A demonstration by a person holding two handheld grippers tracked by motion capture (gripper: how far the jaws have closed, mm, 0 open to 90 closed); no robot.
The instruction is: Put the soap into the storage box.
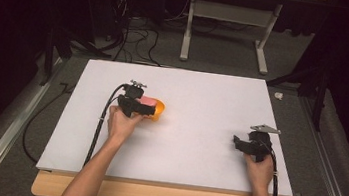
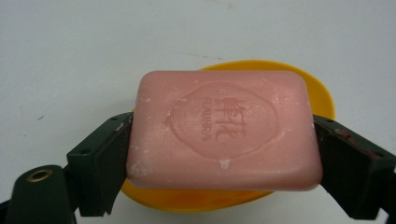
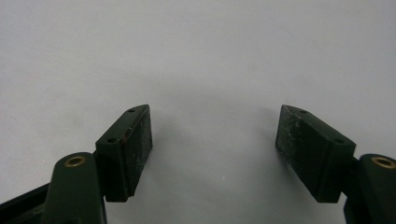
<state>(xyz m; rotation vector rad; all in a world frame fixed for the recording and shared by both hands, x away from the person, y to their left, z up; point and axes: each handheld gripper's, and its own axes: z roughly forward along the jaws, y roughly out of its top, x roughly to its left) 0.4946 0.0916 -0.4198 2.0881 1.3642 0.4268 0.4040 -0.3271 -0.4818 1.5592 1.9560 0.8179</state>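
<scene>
Pink soap [image 2: 223, 129]: rectangular bar with rounded corners, an embossed oval logo with lettering on its top face and a few small white specks, lying flat and gripped at both short ends by the left gripper [image 2: 223, 154]. It sits directly over the dish [image 2: 322, 95], a shallow orange-yellow oval showing past the soap's far and near edges; I cannot tell if they touch. The dish is upright on the white table [image 1: 198, 131], left of centre.
</scene>
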